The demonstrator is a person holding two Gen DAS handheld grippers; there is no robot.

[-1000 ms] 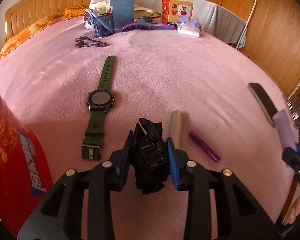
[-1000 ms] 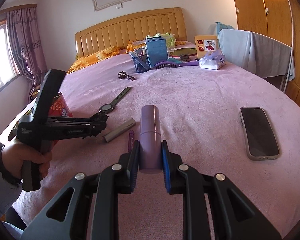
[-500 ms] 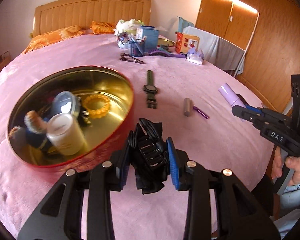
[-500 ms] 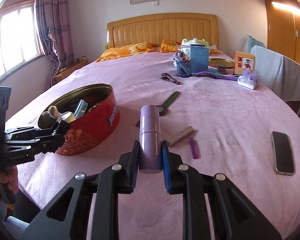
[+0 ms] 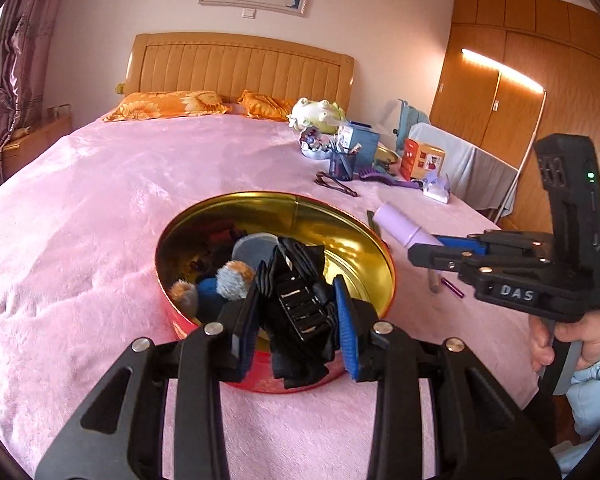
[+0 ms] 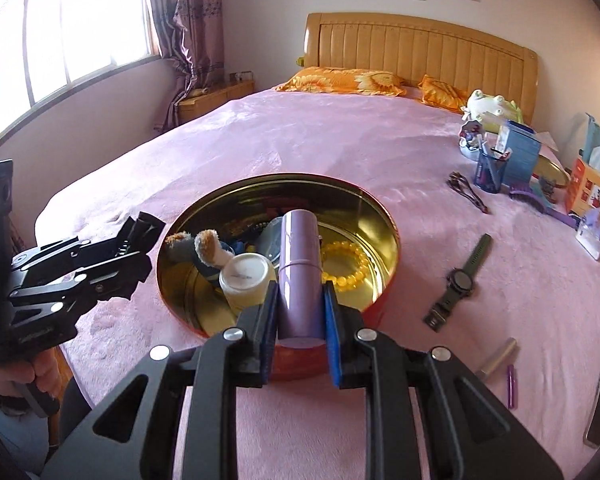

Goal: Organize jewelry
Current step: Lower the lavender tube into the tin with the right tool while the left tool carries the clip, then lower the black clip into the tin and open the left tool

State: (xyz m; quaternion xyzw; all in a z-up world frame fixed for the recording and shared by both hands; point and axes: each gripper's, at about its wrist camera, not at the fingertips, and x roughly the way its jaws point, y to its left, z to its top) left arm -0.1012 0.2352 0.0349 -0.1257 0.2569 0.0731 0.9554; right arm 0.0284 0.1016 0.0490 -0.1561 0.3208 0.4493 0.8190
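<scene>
Left wrist view: left gripper (image 5: 296, 312) clamped on a black hair clip (image 5: 300, 304), blue pads pressing both flanks, the clip's folded bow ends sticking out ahead of and behind the pads. Looks light, with a hard toothed core under soft fabric; squeezing the stiff middle, as now, seems the safer hold, since the floppy ends would likely slip. Directly ahead and below, the round red tin (image 5: 384, 256) with gold lining, on the pink bed (image 5: 100, 208). Off to the right, level with the tin's far rim, the right gripper (image 5: 420, 246) carrying a lilac tube (image 5: 396, 226).

Right wrist view: right gripper (image 6: 300, 320) closed narrowly on the lilac tube (image 6: 300, 264), gripped near its base, the capped end pointing forward over the tin (image 6: 392, 240). Smooth, rigid, probably slick plastic; a hold low on the barrel leaves the long end free to tip, so nearer the middle may be steadier. Beneath the tube in the tin: a yellow bead bracelet (image 6: 348, 264), a white jar (image 6: 248, 276), a small plush toy (image 6: 204, 244). To the left, the left gripper (image 6: 136, 240) with the clip (image 6: 140, 230), just beside the tin's wall. To the right on the bed, a green watch (image 6: 462, 280), well apart from the tin.
</scene>
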